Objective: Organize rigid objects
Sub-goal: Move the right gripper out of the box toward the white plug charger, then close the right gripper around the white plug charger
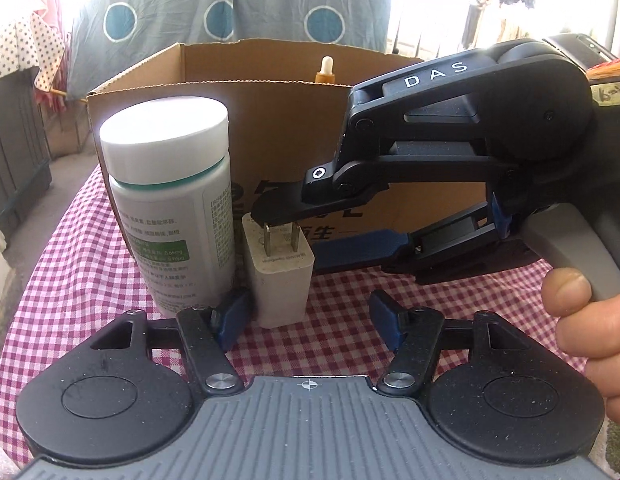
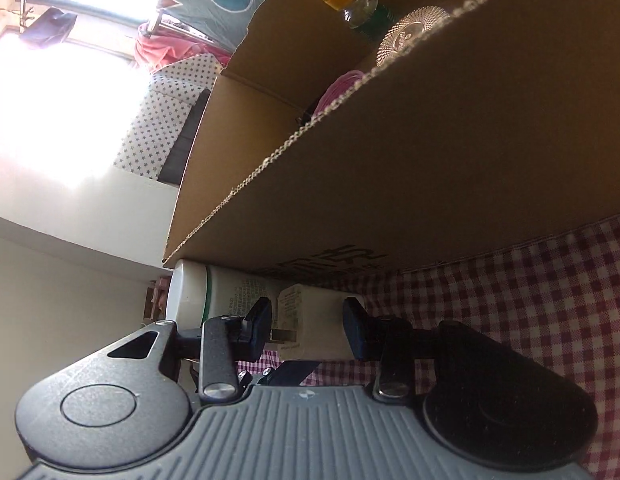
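Right wrist view: the right hand-held gripper (image 2: 308, 330) is clamped on the white charger (image 2: 313, 326), top and bottom. It stands on the checked table (image 1: 337, 340), just beside the white bottle (image 1: 174, 208). The left hand-held gripper (image 1: 310, 320) is apart, near the charger.

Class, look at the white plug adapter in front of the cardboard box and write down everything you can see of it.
The white plug adapter is a small, scuffed, plastic-looking block with rounded edges and two flat metal prongs pointing up. It stands upright on the checked tablecloth, right beside the white-capped bottle, in front of the cardboard box. The right gripper, turned on its side, brackets it top and bottom, one finger at the prongs. Faint print marks its top.
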`<state>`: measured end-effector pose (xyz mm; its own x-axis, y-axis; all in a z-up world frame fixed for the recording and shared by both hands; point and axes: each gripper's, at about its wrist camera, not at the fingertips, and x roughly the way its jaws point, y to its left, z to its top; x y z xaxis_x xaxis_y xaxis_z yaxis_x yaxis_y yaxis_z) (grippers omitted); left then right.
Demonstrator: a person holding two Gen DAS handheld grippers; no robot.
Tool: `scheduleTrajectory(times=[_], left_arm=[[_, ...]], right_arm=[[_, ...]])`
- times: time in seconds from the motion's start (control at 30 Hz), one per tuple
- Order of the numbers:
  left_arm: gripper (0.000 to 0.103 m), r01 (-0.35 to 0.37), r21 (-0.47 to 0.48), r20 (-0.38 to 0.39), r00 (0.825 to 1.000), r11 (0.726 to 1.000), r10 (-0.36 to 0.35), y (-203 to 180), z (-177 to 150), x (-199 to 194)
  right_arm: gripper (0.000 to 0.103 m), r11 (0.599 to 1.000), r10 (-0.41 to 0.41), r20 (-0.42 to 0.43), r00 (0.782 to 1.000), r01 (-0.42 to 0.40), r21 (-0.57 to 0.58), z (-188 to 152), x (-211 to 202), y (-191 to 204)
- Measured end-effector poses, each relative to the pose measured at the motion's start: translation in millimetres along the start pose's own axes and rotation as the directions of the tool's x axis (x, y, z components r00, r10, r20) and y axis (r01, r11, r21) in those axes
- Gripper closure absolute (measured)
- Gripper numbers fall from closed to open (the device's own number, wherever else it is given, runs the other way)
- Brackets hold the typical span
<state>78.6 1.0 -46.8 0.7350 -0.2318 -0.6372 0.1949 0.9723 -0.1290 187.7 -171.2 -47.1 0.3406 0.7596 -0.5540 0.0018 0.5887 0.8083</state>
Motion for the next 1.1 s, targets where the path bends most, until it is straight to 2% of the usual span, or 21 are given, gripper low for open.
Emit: scheduleTrajectory(times=[0.27,0.63,0.87,1.1], left_arm=[[0.038,0.088,0.037,-0.015,0.996,0.995,-0.088,-10,1,2],[0.044,0.235,0.097,-0.060,0.971,0.967,-0.230,-55,-4,-5],[0.050,0.209,0.141,-0.059,0.978,0.968,-0.202,-68,3,-6],[0.062,0.181,0.132,-0.080,0.982,0.975,-0.172,-63,9,5]], right_arm=[[0.060,0.998,-0.013,0.034,0.999,0.011,0.058,-3,-22,-16],[0.060,0.986,-0.067,0.148,0.987,0.043,0.162,-33,-88,-47],[0.060,0.981,-0.055,0.199,0.978,0.016,0.194,-44,-115,-66],[0.060,0.981,-0.066,0.214,0.975,0.025,0.191,-47,-136,-78]])
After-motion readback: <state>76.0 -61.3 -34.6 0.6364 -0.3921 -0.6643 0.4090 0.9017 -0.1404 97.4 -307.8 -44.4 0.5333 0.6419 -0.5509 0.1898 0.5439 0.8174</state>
